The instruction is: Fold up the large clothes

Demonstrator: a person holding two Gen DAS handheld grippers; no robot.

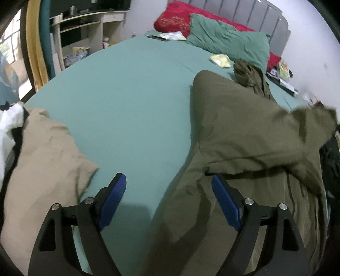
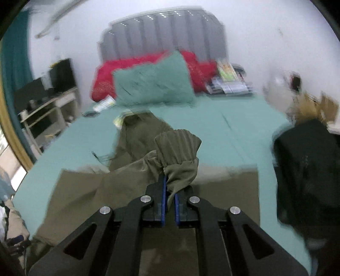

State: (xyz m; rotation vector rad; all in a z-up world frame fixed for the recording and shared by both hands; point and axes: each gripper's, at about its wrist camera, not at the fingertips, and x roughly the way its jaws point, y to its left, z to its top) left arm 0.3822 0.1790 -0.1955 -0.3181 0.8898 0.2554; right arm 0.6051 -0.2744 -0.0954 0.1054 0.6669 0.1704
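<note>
An olive green jacket (image 1: 244, 131) lies spread on the teal bed sheet (image 1: 127, 102), on the right in the left wrist view. My left gripper (image 1: 169, 186) is open and empty, hovering over the sheet at the jacket's left edge; its right finger (image 1: 225, 199) is over the cloth. My right gripper (image 2: 169, 191) is shut on the jacket's ribbed sleeve cuff (image 2: 178, 150) and holds it lifted above the jacket body (image 2: 89, 195). The right wrist view is blurred by motion.
A beige garment (image 1: 46, 161) and white cloth (image 1: 8, 125) lie at the bed's near left. Teal pillow (image 1: 229, 40) and red pillow (image 1: 174, 19) sit at the headboard. A black object (image 2: 308, 174) stands at the bed's right side. Shelves (image 1: 85, 27) stand far left.
</note>
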